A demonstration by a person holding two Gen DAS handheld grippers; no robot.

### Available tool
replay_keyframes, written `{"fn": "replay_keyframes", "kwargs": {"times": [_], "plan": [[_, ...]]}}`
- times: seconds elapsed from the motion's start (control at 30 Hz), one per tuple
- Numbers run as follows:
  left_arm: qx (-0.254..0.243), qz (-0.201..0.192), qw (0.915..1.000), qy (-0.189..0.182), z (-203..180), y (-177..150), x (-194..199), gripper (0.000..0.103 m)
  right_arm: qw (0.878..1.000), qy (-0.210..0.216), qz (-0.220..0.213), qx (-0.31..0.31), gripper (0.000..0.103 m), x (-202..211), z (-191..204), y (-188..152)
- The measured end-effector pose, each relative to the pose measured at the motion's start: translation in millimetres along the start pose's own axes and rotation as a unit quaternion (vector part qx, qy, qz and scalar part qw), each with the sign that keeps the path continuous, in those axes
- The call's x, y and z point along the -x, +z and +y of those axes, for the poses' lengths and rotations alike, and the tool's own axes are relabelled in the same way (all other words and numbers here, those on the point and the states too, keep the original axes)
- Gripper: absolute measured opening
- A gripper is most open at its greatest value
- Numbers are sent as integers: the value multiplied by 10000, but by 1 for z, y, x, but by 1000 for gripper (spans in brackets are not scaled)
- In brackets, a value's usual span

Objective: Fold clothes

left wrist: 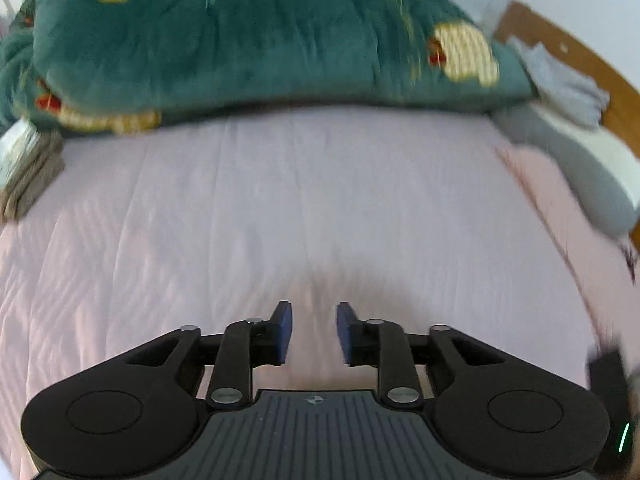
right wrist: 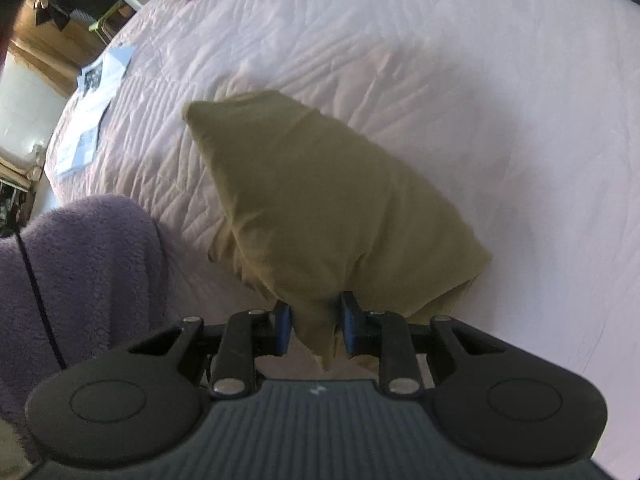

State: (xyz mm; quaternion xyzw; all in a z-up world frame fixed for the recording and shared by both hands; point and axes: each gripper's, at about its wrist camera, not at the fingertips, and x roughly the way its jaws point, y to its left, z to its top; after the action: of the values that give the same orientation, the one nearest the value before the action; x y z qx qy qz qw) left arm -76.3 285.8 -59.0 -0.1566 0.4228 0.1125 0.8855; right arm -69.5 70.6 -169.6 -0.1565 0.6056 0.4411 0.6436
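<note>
Your right claw is pinched on a hanging fold of the olive-green cloth garment; the cloth fills the gap between its two blue pads. From that grip the garment spreads forward and to the left as a folded, roughly triangular heap lying on the pale pink quilted bedspread. To the left of the claw, close by, sits a fluffy purple fleece item with a thin dark cord running down across it. Further ahead on the left, some light blue printed papers lie near the bed's edge.

Your left claw holds nothing: its blue pads stand apart with a narrow gap, and only the pink bedspread shows between and ahead of them. Well ahead of it a dark green plush blanket with yellow checked patches is heaped across the bed. To the far right of that lies a grey pillow, and to the far left a brown knitted piece.
</note>
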Motion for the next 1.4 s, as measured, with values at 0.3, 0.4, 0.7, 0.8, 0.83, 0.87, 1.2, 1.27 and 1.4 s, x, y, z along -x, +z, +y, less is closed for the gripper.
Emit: {"fn": "replay_keyframes", "kwargs": {"times": [0.3,0.4,0.7,0.8,0.83,0.87,1.2,1.27,1.4], "plan": [[-347,1960,9788,-478,-49,-83,-92,34,9971,-392,524,-378,25,-5,-14,-31],[74,2206,9731,-662,-44,-120,-79,34,9952,-483,69,-843,26,24,-24,-31],[833,1798,9774,-731,-6,-112,-53,35,9878,-336,-651,-1373,27,44,-13,26],[432,1561,9858,-453,-9,-100,-40,35,9896,-288,-477,-1323,27,32,0,25],[281,1562,9867,-353,-12,-98,-39,35,9899,-283,-433,-1319,27,28,4,23],[133,1648,9859,-262,-16,-96,-42,35,9902,-286,-381,-1313,27,25,7,22],[-192,2402,9703,227,-28,-103,-93,35,9899,-709,396,-1164,25,-26,-8,22],[-208,2413,9699,244,-30,-100,-93,35,9892,-699,468,-1204,25,-30,-14,22],[-196,2297,9722,411,-33,-97,-75,36,9869,-559,416,-1457,26,-16,-19,20]]}}
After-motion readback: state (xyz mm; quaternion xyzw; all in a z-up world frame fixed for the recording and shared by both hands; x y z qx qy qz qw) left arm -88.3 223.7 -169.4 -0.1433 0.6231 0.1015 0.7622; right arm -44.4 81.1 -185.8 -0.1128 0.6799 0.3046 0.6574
